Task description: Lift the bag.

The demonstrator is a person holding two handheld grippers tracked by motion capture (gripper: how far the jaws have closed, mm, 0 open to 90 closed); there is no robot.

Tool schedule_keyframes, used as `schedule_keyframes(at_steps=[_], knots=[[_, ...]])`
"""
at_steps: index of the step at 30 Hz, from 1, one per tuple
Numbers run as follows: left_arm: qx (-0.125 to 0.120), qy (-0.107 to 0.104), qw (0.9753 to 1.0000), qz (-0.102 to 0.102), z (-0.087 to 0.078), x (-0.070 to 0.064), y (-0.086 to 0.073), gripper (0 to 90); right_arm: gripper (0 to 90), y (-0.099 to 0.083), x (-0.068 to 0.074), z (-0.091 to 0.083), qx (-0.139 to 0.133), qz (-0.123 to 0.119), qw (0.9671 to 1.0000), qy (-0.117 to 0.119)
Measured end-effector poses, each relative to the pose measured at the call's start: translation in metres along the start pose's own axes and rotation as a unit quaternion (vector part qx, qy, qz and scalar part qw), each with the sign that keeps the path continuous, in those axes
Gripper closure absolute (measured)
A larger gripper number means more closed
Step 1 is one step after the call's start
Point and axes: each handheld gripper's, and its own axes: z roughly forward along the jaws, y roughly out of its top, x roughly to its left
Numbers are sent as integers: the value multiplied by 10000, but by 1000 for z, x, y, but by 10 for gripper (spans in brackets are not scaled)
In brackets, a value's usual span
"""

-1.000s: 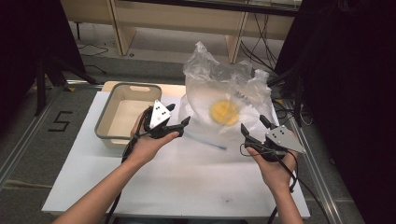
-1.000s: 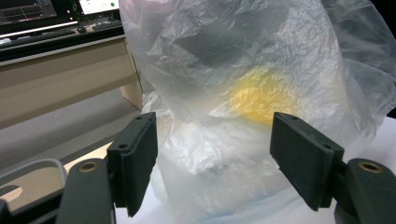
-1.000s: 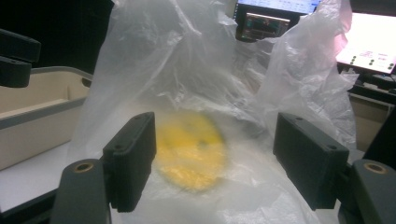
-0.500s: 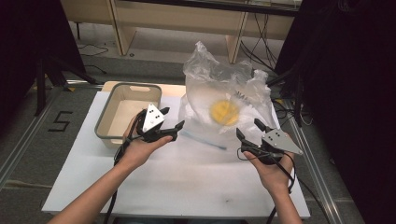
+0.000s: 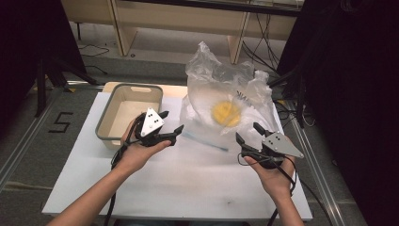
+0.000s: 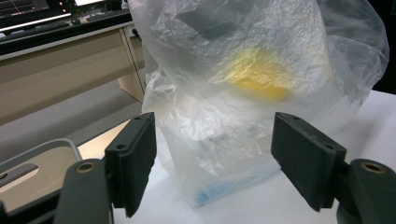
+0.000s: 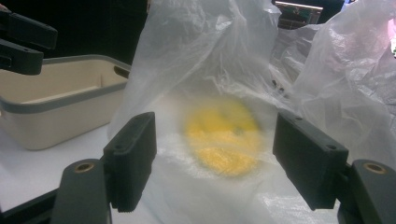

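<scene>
Lower centre of high view: bare white table (image 5: 188, 188) is giving open room. L gripper (image 5: 170, 128) and R gripper (image 5: 246, 133) are hovering mid-frame w/ jaws spread, holding nothing. Clear plastic bag (image 5: 226, 101) is standing upright at upper centre, long axis vertical, yellow item (image 5: 226, 113) inside. Grey-rimmed bin (image 5: 129, 113) is sitting just left of it.
</scene>
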Motion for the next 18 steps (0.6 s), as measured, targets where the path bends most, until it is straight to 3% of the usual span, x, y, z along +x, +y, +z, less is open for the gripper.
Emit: schedule_keyframes(at_steps=[18], knots=[[122,-72,9999,95,-13,0,-9,301,313,-8,4,-4,101,73,9994,318]])
